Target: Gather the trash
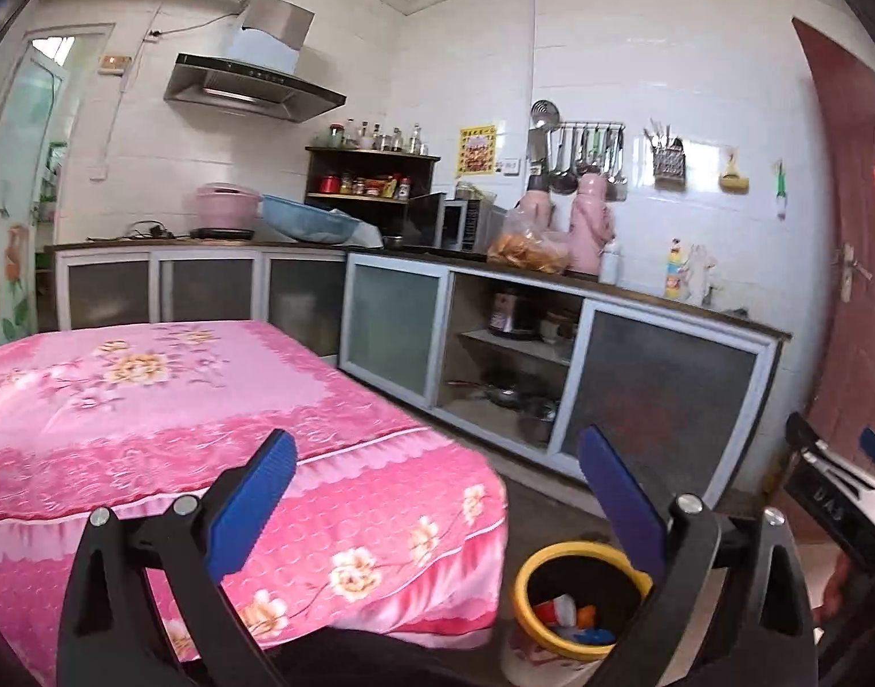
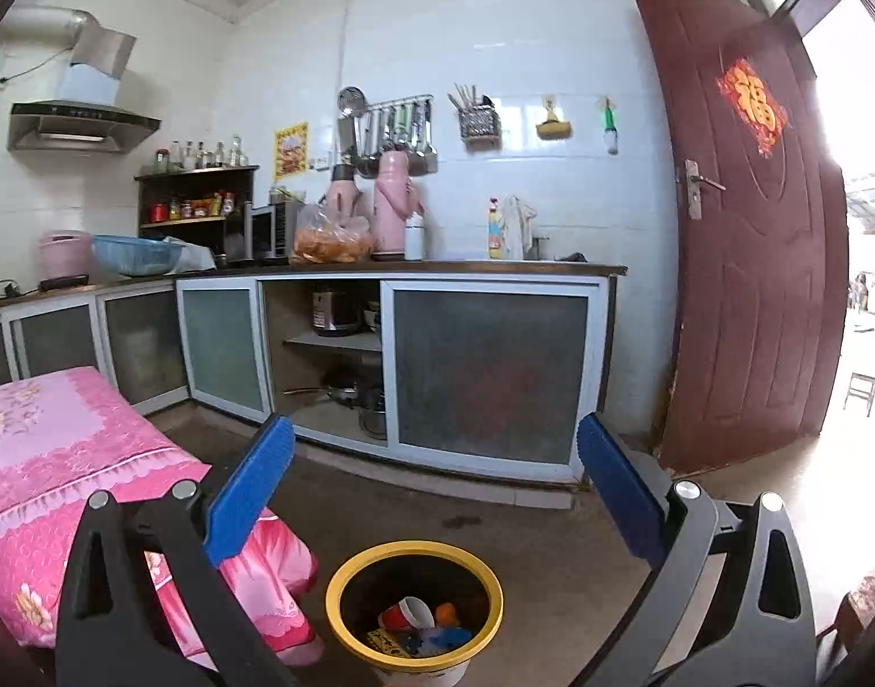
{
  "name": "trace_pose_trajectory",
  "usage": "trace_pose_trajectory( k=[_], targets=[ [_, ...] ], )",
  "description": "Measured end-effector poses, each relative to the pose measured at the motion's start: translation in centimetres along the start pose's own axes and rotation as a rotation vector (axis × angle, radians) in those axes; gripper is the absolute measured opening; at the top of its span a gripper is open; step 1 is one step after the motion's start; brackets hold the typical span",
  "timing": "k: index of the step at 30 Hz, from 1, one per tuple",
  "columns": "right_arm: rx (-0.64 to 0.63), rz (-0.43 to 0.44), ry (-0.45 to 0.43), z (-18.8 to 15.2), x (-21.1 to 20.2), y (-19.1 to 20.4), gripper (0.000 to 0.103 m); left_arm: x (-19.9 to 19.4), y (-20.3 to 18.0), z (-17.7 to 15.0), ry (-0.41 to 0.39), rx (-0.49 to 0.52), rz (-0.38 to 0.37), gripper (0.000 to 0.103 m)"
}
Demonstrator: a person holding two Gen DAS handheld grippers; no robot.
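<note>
The pink-clothed table (image 1: pixel 168 401) stands beside the floor bin (image 2: pixel 346 572), which holds a red cup (image 2: pixel 406 614), an orange piece (image 2: pixel 446 612) and blue scraps (image 2: pixel 446 636). Left gripper (image 1: pixel 437 492) and right gripper (image 2: pixel 436 486) hover with fingers apart, holding nothing

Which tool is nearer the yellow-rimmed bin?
Right, judging by the views. The right tool hangs almost over the bin; the left tool sits off beside it, over the table's corner.

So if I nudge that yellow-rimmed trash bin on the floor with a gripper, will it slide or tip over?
The trash bin looks like light plastic and holds only a few small items, such as a red cup, so it would probably slide easily on the smooth floor. It narrows toward its base, so a push at the rim might tip it.
</note>
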State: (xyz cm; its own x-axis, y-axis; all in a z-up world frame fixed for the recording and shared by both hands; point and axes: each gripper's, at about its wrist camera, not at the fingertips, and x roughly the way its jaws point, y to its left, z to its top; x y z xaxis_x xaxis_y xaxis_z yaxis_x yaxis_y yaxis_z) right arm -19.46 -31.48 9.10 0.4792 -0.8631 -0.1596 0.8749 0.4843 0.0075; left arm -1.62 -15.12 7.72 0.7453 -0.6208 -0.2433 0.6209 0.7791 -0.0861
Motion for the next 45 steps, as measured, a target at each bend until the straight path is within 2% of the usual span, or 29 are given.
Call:
trace_pose_trajectory(
  k=[2, 7, 12, 16, 20, 31, 45],
  targets=[
    [0.003, 0.019, -0.011, -0.3, -0.6, 0.0, 0.095, 0.0, -0.3, -0.7, 0.037, 0.022, 0.016, 0.095],
    [-0.01, 0.041, -0.01, -1.4, -0.9, 0.6, 0.095, -0.2, -0.2, -2.1, 0.098, -0.054, -0.011, 0.095],
    [-0.02, 0.029, 0.021, -2.6, -0.7, 0.9, 0.095, 0.6, -0.1, -3.8, 0.144, -0.083, 0.036, 0.095],
    [-0.053, 0.056, 0.063, -4.1, 0.1, 1.9, 0.095, 1.1, -0.5, -5.1, 0.18, -0.079, 0.059, 0.095],
    [-0.079, 0.109, 0.072, -5.2, -0.1, 2.4, 0.095, 1.0, -1.1, -5.9, 0.184, -0.057, 0.058, 0.095],
    [-0.091, 0.102, 0.091, -5.8, 0.2, 2.8, 0.095, 1.9, -1.4, -6.9, 0.241, -0.046, 0.099, 0.095],
    [-0.094, 0.092, 0.11, -6.3, 0.5, 2.8, 0.095, 2.0, -1.2, -7.0, 0.243, -0.053, 0.097, 0.095]
  ],
)
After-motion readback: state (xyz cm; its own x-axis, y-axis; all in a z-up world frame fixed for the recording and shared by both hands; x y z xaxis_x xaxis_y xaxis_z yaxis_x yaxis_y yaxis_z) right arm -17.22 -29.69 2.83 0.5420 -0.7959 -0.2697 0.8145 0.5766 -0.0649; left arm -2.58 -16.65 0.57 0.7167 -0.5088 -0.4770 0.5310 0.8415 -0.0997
